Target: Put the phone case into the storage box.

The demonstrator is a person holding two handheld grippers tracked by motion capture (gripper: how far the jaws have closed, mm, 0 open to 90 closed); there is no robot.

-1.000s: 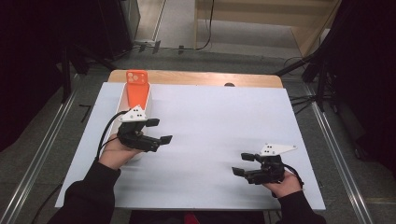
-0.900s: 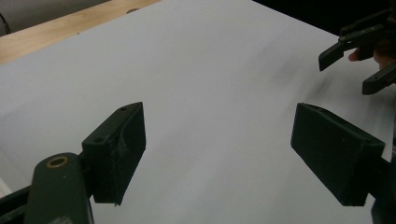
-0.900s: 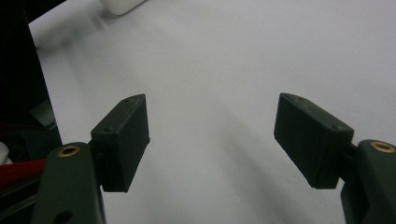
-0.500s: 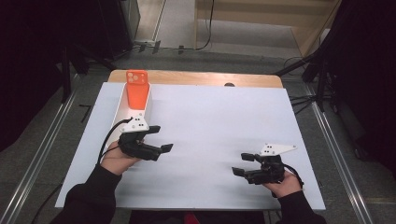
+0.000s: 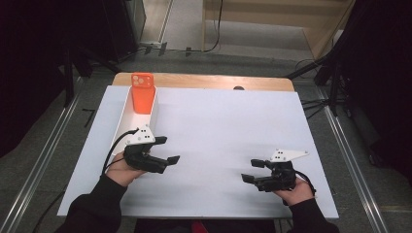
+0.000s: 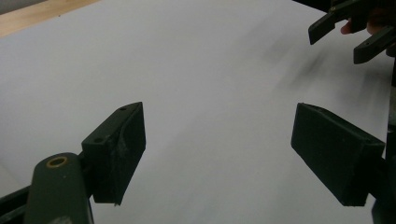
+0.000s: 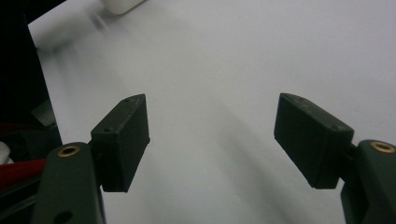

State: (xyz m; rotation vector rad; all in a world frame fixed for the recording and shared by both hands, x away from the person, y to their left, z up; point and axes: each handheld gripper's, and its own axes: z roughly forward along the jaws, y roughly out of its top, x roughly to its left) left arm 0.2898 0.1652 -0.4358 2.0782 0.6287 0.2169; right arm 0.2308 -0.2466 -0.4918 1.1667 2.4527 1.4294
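the white bench (image 5: 218,126) lies bare between the left gripper (image 5: 167,150) and right gripper (image 5: 252,171), well apart; a white tray (image 5: 124,121) holding an orange phone case (image 5: 143,93) blocks the far left edge.

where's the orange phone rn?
High view: the phone leans at the far end of the white tray, table's far left, beyond the left claw.

A matt white sheet (image 5: 223,145) covers a wooden table (image 5: 204,81). At the sheet's far left, a smooth white plastic tray (image 5: 127,119) holds a glossy orange phone (image 5: 143,92). Matt black jaws.
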